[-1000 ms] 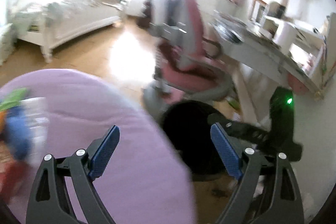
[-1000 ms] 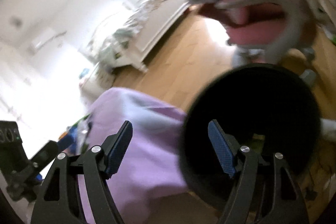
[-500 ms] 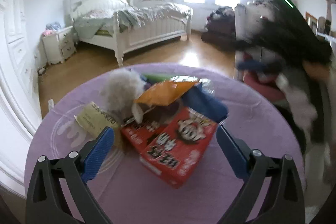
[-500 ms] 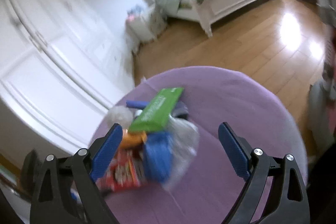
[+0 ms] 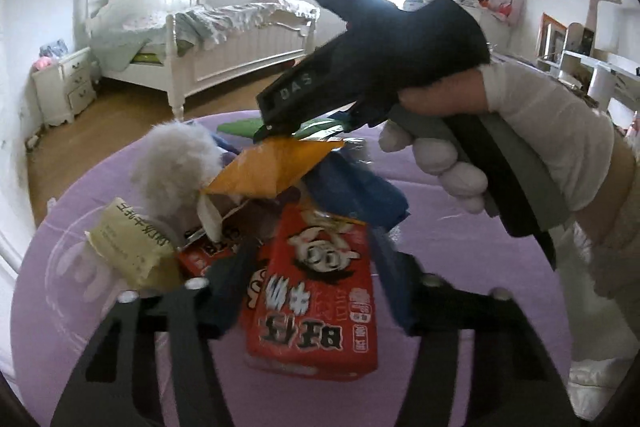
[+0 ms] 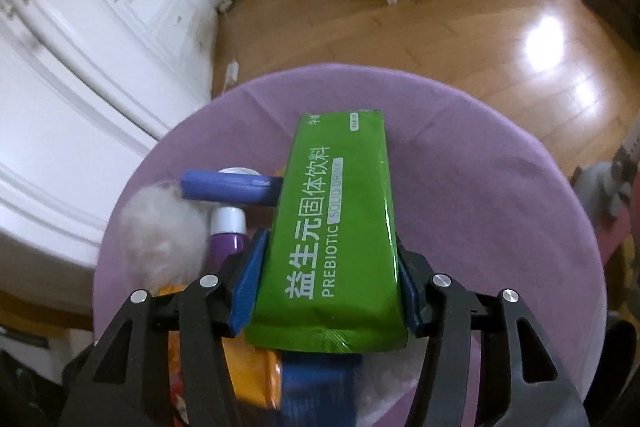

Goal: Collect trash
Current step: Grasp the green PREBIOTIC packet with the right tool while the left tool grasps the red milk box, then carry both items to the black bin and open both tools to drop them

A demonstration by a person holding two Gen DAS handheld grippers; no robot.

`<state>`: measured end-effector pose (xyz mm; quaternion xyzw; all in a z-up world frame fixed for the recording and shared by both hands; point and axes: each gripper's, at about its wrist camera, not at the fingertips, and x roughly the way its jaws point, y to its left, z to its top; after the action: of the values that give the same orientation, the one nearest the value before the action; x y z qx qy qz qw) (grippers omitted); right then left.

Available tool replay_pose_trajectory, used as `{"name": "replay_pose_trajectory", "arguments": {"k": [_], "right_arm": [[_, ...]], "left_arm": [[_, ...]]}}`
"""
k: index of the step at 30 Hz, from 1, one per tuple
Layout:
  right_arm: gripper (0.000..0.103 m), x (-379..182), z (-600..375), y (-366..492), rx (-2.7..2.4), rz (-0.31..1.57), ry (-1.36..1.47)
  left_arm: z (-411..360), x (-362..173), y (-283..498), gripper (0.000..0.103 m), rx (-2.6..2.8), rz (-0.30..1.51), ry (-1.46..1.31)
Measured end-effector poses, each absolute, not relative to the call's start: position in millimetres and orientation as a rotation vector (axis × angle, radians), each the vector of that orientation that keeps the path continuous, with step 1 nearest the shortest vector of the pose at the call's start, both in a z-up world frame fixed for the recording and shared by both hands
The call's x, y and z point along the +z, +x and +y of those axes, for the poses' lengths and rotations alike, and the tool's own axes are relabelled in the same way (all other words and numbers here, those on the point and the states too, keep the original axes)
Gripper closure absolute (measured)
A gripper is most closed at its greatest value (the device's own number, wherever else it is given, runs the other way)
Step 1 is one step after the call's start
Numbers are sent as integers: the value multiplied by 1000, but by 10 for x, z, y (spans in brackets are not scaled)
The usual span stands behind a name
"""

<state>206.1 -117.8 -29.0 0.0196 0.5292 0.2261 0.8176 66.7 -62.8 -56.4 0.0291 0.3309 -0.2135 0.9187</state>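
1. Right wrist view: the right gripper (image 6: 326, 287) has just been closing, and now its blue pads sit against both long edges of the glossy green foil drink-powder sachet (image 6: 340, 227) — clamped on it, low centre of the frame. Half a second ago those jaws stood wide with the pile loose below them.

2. That sachet lies on top of the trash heap on the round purple-covered bench (image 6: 500, 195), pointing away toward the top of the frame. Left of it sit a white fluffy ball (image 6: 160, 231), a blue tube (image 6: 228, 187) and a white-capped purple bottle (image 6: 228, 227).

3. Left wrist view: the left gripper (image 5: 316, 287) has been closing too, and a red printed snack carton (image 5: 316, 291) is between its jaws, lower centre. Motion blur smears the pads, so I cannot tell whether they press it yet.

4. Around the carton: an orange foil wrapper (image 5: 276, 167), a crumpled beige paper packet (image 5: 132, 247), a dark blue bag (image 5: 360, 195). The white-gloved hand (image 5: 480, 131) carrying the right tool fills the upper right.

5. A second ago both cameras faced a black bin; now both are over the pile. My read: two pickups at once, the sachet secured, the carton nearly so, carrying them off comes next.
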Motion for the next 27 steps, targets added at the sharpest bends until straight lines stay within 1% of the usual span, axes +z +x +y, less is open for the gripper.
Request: {"name": "replay_pose_trajectory", "arguments": {"k": [8,13,18,27], "right_arm": [[48,221,-1876,1283,564,882,225],[48,337,-2450,637,592,762,333],[48,189,-2962,144,539,718,419],[48,-189,-3491,-331,395,660,489]], "left_arm": [[-453,-563,540,53,-441,661,-28],[-336,-420,389,53,-442,615,-103],[-468,-263,275,53,-474,585,-125],[-1141,-181,223,53,-587,572,-118]]}}
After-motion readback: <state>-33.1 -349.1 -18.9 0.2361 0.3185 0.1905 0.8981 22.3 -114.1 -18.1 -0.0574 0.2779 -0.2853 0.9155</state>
